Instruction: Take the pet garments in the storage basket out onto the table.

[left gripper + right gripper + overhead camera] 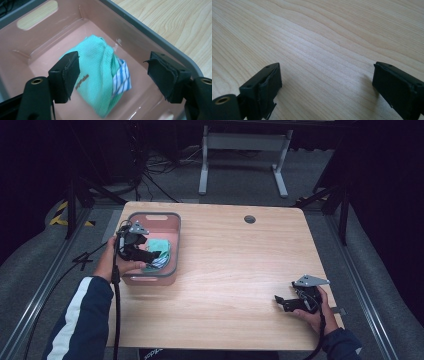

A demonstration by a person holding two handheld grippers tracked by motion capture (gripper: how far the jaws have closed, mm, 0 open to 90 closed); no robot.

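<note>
- A crumpled mint-green cloth of fine waffle-like weave (96, 72) lies bunched on the floor of a pink plastic bin with a grey rim (160, 41), toward the bin's near right part in the left gripper view.
- A small line of gold lettering sits on the green cloth's lower left fold; it is too small to read.
- A blue-and-white striped piece of fabric (121, 78) pokes out from the green cloth's right side; whether it is a separate cloth or a lining I cannot tell.
- In the high view the pink bin (172, 227) stands on the left part of a light wooden table (240, 270), with an oval handle slot in its far wall.
- The left gripper (113, 75) hovers over the bin's inside with its jaws spread wide on either side of the bundle; the pads (71, 75) do not press on the cloth, so it is released.
- The right gripper (325, 87) rests low over bare table near the right front corner, jaws wide apart with nothing between them.
- In the high view, the person's left hand (117, 262) and the gripper's black body cover much of the cloth.
- The bundle's lower tip is cut off near the bottom edge of the left gripper view.
- The room around the table is dark and hard to make out.
</note>
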